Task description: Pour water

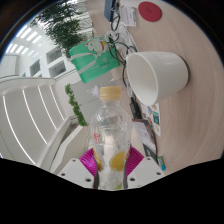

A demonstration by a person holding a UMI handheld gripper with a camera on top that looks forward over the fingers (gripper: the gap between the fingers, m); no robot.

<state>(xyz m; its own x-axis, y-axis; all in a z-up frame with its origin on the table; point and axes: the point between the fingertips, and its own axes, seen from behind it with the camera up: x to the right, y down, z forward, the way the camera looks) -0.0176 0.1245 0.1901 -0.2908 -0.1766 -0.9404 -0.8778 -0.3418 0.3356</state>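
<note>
My gripper (110, 160) is shut on a clear plastic water bottle (109, 135) with a yellow-patterned label. Both magenta pads (93, 158) press on its sides. The bottle stands up between the fingers, its open neck (110, 94) pointing away from me. Just beyond and to the right of the neck is a white cup (158, 74), seen tilted with its open mouth facing the bottle. The whole scene appears tilted.
The cup rests on a light wooden table (185, 125). A green box (97, 68) and a leafy plant (68, 30) lie beyond the bottle. A red round object (149, 10) and a cable lie farther off. White railings (35, 110) are on the left.
</note>
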